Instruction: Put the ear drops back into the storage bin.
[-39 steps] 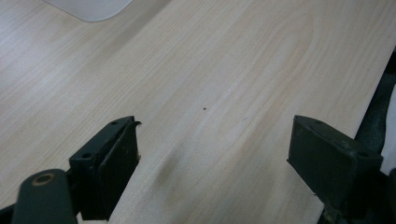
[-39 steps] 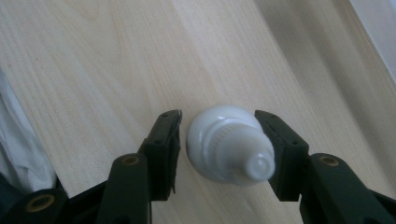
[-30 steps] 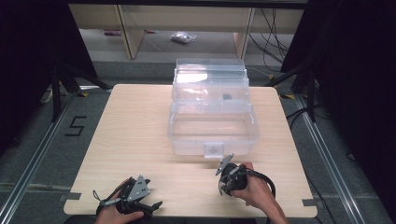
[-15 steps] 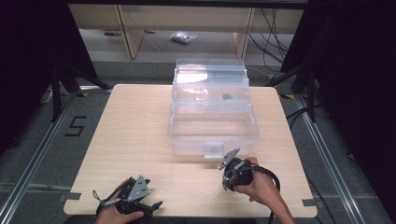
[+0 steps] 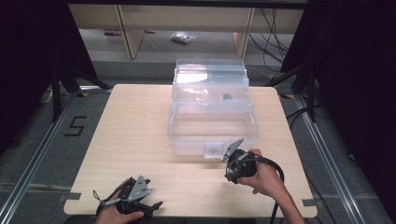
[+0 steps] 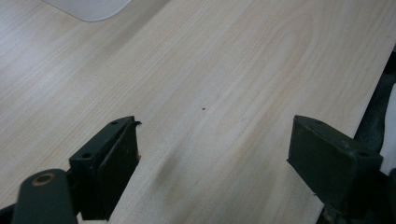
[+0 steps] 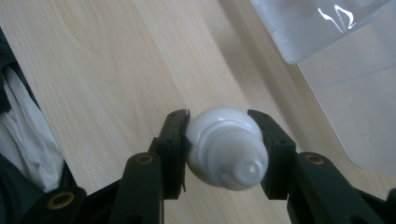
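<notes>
White bottle [image 7: 227, 148] clamped sideways between the right gripper [image 7: 224, 149] pads, cap end toward the camera, held just off the table [image 5: 140, 135] at the front right corner of the clear box [image 5: 212, 126]. That grip likely suits dropping it into the box. Box open; lower bin looks empty, one small dark item [image 5: 227, 97] in the upper tray. Left gripper [image 6: 212, 154] wide open, holding nothing, parked well left of the box.

Clear bin [image 5: 212, 126] mid-table; bare wood [image 5: 135, 135] left
</notes>
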